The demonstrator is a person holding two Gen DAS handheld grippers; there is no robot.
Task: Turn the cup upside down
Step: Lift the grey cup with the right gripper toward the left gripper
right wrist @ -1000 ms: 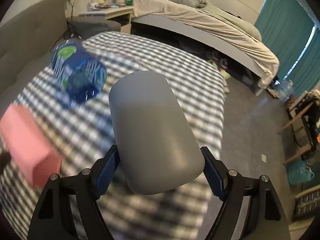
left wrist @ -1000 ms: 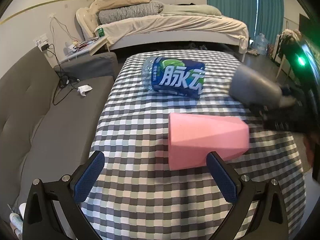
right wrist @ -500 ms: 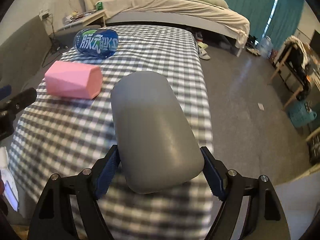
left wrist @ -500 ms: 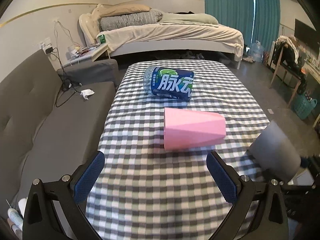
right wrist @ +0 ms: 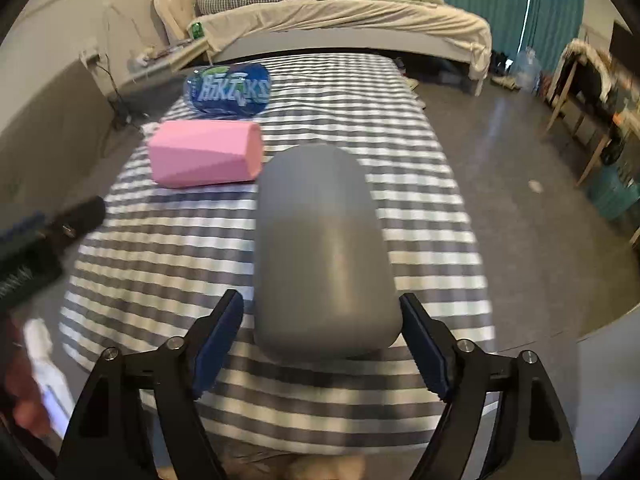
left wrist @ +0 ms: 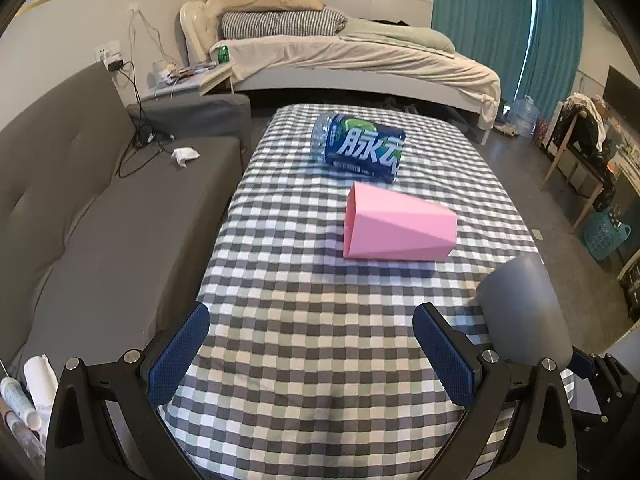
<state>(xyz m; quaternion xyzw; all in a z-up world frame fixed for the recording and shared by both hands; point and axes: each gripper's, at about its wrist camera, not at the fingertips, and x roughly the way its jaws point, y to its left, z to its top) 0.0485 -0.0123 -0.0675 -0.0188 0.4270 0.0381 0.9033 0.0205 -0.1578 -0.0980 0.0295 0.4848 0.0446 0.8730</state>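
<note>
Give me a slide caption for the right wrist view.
Right gripper holds grey cup above checkered table.

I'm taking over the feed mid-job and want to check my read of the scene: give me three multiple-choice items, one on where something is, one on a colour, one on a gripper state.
1. Where does the pink cup lie?
A. On its side on the checked table, nearer than the blue bottle pack
B. Upright on the sofa
C. Between the left gripper's fingers

2. What colour is the cup in the right gripper?
A. Pink
B. Grey
C. Blue

3. How is the left gripper?
A. Shut on the pink cup
B. Shut on nothing
C. Open, holding nothing

Answers: 1 A, it lies on the cloth in front of the pack; 2 B, the grey cup sits between the blue pads; 3 C, its fingers stand wide apart over bare cloth.
</note>
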